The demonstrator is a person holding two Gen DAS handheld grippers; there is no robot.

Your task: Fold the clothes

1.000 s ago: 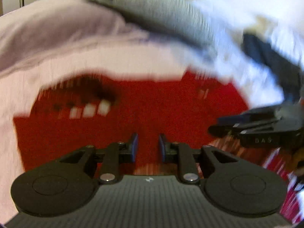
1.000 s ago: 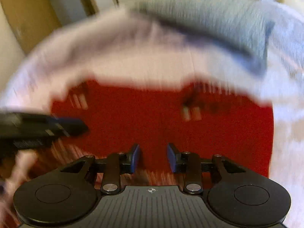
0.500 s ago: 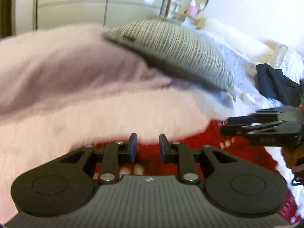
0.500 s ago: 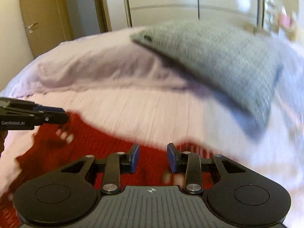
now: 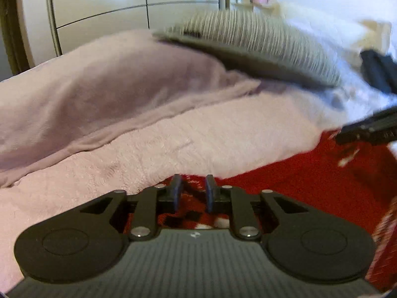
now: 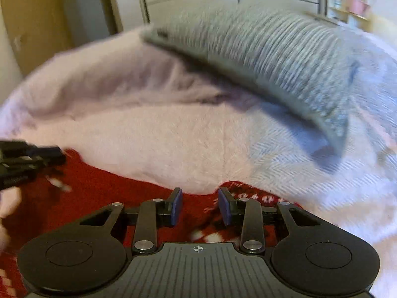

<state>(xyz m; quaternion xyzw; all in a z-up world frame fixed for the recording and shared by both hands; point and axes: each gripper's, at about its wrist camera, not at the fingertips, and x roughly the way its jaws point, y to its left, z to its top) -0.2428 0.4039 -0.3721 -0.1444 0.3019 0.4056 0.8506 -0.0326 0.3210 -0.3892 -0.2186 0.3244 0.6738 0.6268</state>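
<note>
A red knitted sweater [image 5: 310, 186] with a white and black pattern lies on the pink bedspread [image 5: 173, 149]. My left gripper [image 5: 191, 195] is low over the sweater's far edge, jaws apart with a gap and nothing between them. My right gripper [image 6: 199, 206] is low over the sweater [image 6: 104, 198] at its far edge, jaws apart and empty. The right gripper also shows at the right edge of the left wrist view [image 5: 367, 129]. The left gripper shows at the left edge of the right wrist view [image 6: 29, 161].
A grey ribbed pillow [image 5: 260, 47] leans on a mauve pillow [image 5: 99, 87] at the head of the bed. A dark garment [image 5: 377, 69] lies far right. White wardrobe doors [image 5: 124, 7] stand behind the bed. A wooden door [image 6: 32, 24] is at left.
Both grippers have moved forward from over the middle of the sweater to its far edge. The views now tilt up toward the pillows. The jaws stay apart.
</note>
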